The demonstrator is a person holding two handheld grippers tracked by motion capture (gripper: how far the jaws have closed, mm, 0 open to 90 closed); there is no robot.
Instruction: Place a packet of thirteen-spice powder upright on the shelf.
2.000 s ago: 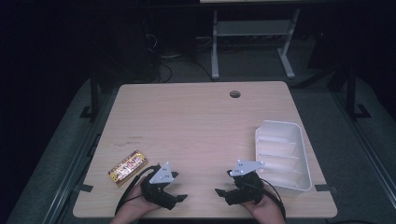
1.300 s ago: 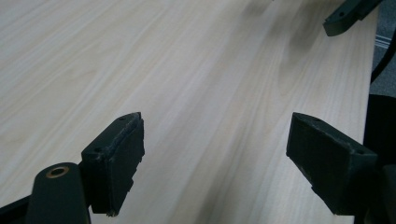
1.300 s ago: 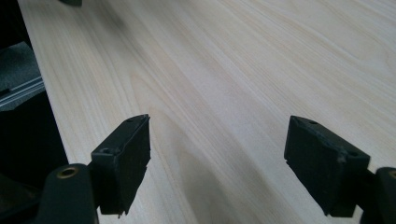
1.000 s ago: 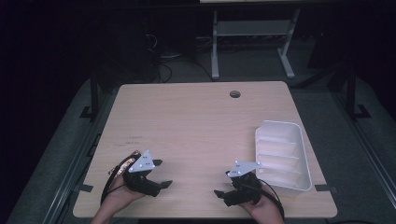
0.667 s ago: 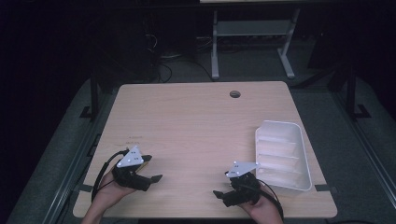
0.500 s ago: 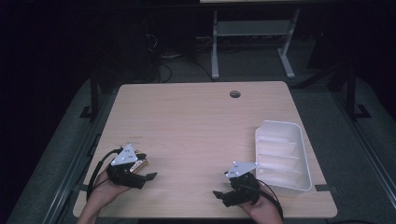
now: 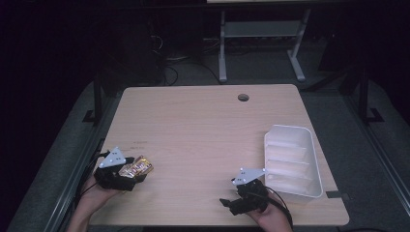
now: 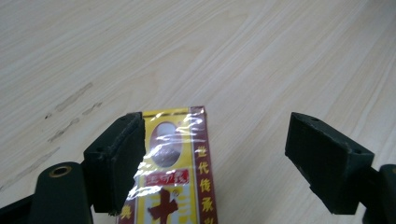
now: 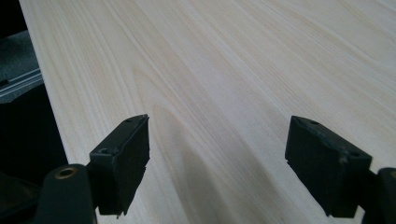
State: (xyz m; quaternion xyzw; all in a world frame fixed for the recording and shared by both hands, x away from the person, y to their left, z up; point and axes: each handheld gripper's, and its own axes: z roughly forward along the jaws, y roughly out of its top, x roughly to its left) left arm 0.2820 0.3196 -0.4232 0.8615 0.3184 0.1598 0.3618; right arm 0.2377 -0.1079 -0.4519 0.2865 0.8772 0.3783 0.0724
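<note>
A yellow and red foil-wrapped packet (image 7: 139, 167) lies flat near the left front of the wooden table (image 7: 203, 130). My left gripper (image 7: 134, 175) reaches over it from the left. In the left gripper view the packet (image 8: 180, 163) lies between the jaws, right against the left-hand pad (image 8: 119, 158), with a wide gap to the other pad. The left gripper (image 8: 212, 163) is open, and its jaws have just been closing a little around the packet. My right gripper (image 7: 228, 203) rests near the table's front edge, open (image 9: 215, 163) over bare wood.
A white ribbed tray (image 7: 314, 159) sits at the right side of the table, just beyond the right gripper. A round cable hole (image 7: 243, 97) is near the far edge. The floor and a metal stand lie beyond the table.
My left hand has moved left across the front of the table to the packet, and its jaws now straddle it. The right hand has stayed put.
</note>
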